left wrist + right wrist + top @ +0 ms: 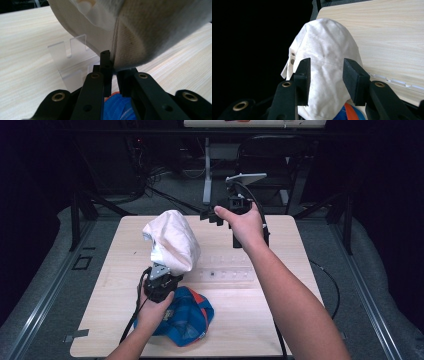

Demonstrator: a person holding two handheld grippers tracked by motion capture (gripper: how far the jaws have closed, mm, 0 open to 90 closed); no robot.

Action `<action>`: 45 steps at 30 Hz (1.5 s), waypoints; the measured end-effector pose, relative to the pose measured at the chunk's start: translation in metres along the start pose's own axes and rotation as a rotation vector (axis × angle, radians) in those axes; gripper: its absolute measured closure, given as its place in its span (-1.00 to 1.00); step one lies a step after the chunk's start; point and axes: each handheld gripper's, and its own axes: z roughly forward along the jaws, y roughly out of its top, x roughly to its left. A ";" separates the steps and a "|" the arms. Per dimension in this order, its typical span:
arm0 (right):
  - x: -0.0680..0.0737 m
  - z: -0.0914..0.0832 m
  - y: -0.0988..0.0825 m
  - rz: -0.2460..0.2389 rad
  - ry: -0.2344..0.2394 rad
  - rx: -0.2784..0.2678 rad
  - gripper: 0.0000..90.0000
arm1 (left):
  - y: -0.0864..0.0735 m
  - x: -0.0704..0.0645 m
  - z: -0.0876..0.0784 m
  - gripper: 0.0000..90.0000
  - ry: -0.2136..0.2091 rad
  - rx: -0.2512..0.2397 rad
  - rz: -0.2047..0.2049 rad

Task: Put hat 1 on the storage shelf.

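White cap held up over the middle of the table.

The left gripper pinches the cap's bottom edge, hiding part of the blue cap near the front edge. The right gripper hangs spread over the far edge, its jaws half hidden by the hand.

Brightly lit on the pale table, black murk all round. Soft shadow under the white cap toward 6 o'clock. Blurred close up on the cap's fabric.
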 end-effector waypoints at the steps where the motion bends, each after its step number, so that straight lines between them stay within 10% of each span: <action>1: -0.001 -0.001 0.000 0.001 0.001 0.001 0.31 | -0.002 0.002 0.001 0.86 0.004 0.001 -0.002; 15: -0.026 -0.013 -0.011 0.026 -0.033 -0.008 0.31 | -0.013 0.004 0.007 0.86 0.012 0.013 0.035; 27: -0.038 -0.015 -0.032 -0.018 -0.084 0.016 0.31 | -0.027 0.007 -0.008 0.33 0.021 0.021 -0.053; 45: -0.069 -0.001 -0.106 -0.100 -0.124 0.056 0.31 | -0.054 0.032 -0.051 0.10 0.042 0.051 -0.083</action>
